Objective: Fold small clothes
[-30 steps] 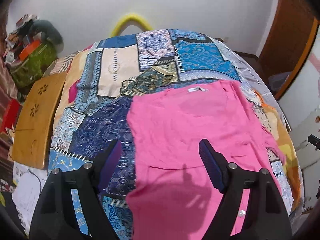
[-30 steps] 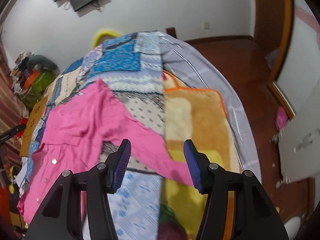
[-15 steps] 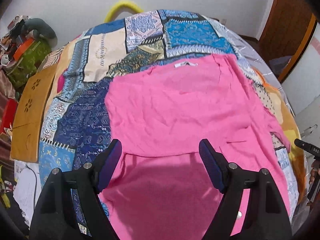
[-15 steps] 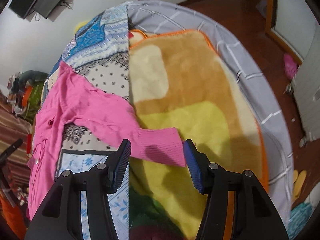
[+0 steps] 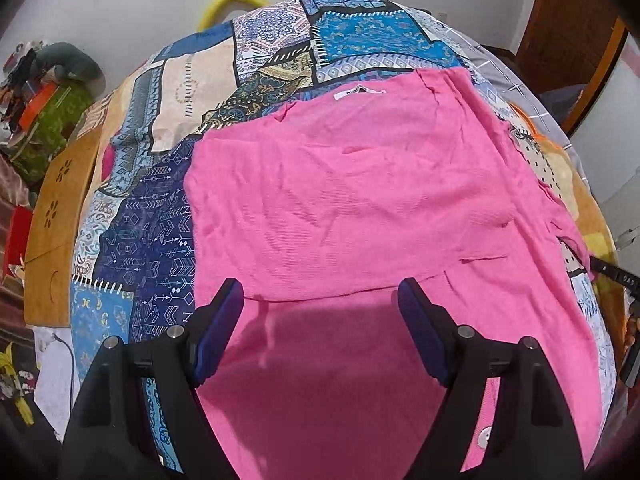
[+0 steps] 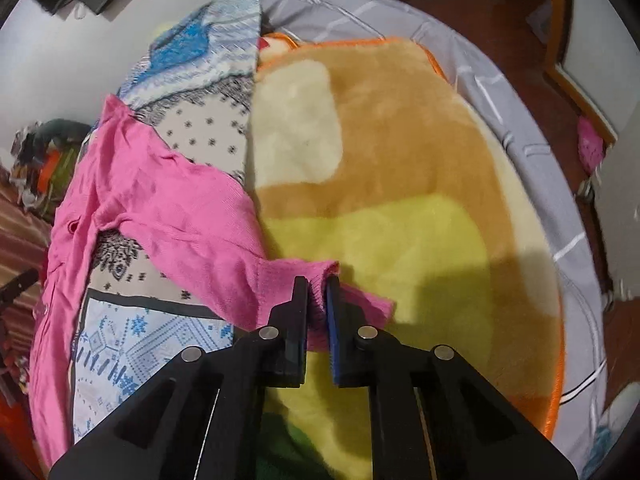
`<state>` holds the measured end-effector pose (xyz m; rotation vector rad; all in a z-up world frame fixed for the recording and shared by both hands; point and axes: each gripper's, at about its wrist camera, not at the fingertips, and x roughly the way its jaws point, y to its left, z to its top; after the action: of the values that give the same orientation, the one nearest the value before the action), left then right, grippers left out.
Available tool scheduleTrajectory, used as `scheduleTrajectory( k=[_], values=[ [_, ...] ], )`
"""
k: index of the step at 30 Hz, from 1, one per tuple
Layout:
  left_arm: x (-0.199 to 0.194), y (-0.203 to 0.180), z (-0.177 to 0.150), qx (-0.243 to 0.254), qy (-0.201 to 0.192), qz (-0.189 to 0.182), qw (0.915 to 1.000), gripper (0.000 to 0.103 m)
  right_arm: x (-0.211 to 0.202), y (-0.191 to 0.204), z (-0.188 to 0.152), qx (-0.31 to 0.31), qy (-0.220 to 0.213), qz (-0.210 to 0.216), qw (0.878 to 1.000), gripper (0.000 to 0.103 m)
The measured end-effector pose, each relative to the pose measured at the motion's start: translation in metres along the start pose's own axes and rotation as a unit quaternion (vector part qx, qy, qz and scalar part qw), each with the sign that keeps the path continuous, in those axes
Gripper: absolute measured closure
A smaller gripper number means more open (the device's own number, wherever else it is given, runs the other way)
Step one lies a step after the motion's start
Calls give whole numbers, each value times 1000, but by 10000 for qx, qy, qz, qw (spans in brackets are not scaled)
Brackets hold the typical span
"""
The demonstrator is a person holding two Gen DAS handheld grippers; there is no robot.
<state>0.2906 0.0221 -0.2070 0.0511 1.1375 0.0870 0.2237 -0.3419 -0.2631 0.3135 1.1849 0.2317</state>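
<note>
Right gripper: jaws pressed together on the ribbed cuff of the pink knit cardigan; cuff fabric bunches up between the blue pads and a flap of it spills out to the right of them. Half a second ago the same jaws stood spread either side of this cuff without touching it; a second ago they hung higher, with the sleeve lying slack beneath them. Now the pinch is made.

The sleeve runs from the cuff up and left across the plush orange-and-yellow fleece blanket onto the blue-and-white patchwork bedspread, joining the garment body at the left edge of the right wrist view. A grey checked sheet borders the blanket on the far side.

Left gripper: jaws spread wide, nothing between the pads, poised above the cardigan's body. Jaw spread is unchanged over the last second; the garment fills more of the view than before, so the gripper sits closer to it. Its shadow falls on the fabric just below the fingertips.

The cardigan lies flat on the bedspread, white neck label at the far edge, a white button near the right finger. A wooden board with flower cut-outs lies beside the bed at left.
</note>
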Motion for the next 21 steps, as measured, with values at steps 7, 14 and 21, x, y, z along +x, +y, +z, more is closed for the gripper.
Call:
scheduleTrajectory(
  k=[7,14,21],
  values=[
    [-12,-3,-2,89,-154,-102,9998,24,-55,20,15,-471,-818,-137,9954,99],
    [-28,6,-5,29,-365,-157,9992,24,-111,82,48,-1164,-1566,-71,9808,99],
    [-50,22,-11,35,-652,-175,9977,24,-141,174,71,-2081,-2070,101,9559,99]
  ],
)
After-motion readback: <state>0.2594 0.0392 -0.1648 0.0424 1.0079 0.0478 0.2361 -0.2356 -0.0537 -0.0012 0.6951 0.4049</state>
